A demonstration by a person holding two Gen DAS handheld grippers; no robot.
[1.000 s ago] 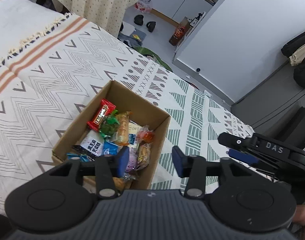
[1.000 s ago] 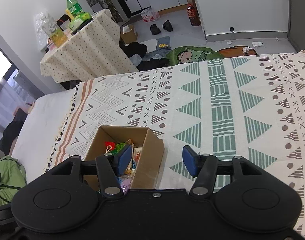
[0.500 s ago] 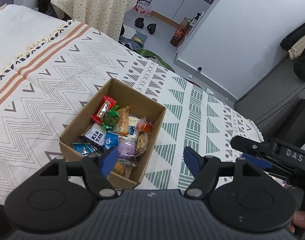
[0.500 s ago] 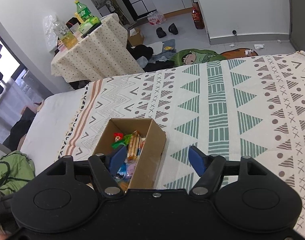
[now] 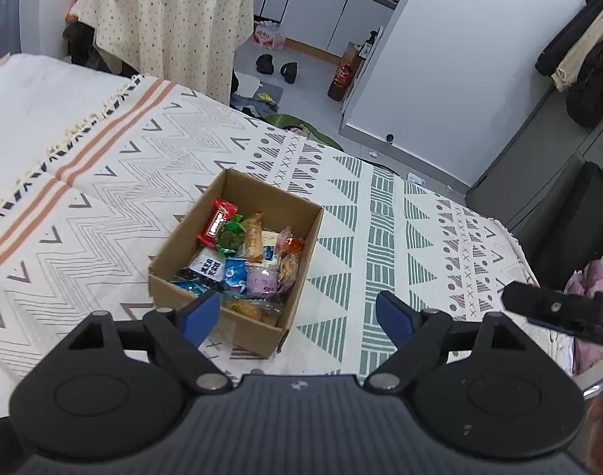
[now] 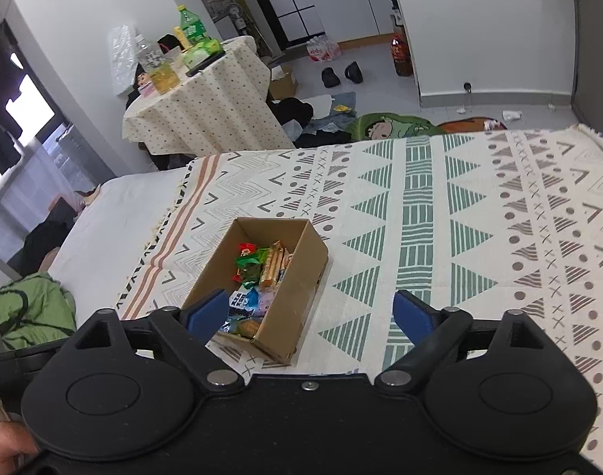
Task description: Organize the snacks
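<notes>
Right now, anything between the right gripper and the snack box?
Nothing. In the right wrist view the right gripper hangs open above the cardboard box, only patterned blanket around it.

Both wrist cameras look down from above the bed's (image 5: 103, 166) near edge, sharing the snack box (image 5: 234, 308) (image 6: 301, 277).

- We see a bed under a patterned blanket (image 6: 479, 213) with green triangles and orange stripes.
- Beyond it stands a round table (image 6: 206, 107) draped in a dotted cloth, bottles on top.
- We note a grey floor (image 6: 380, 63) with black slippers (image 6: 343, 75), white walls, and daylight from a window (image 6: 24, 114) at left.
</notes>
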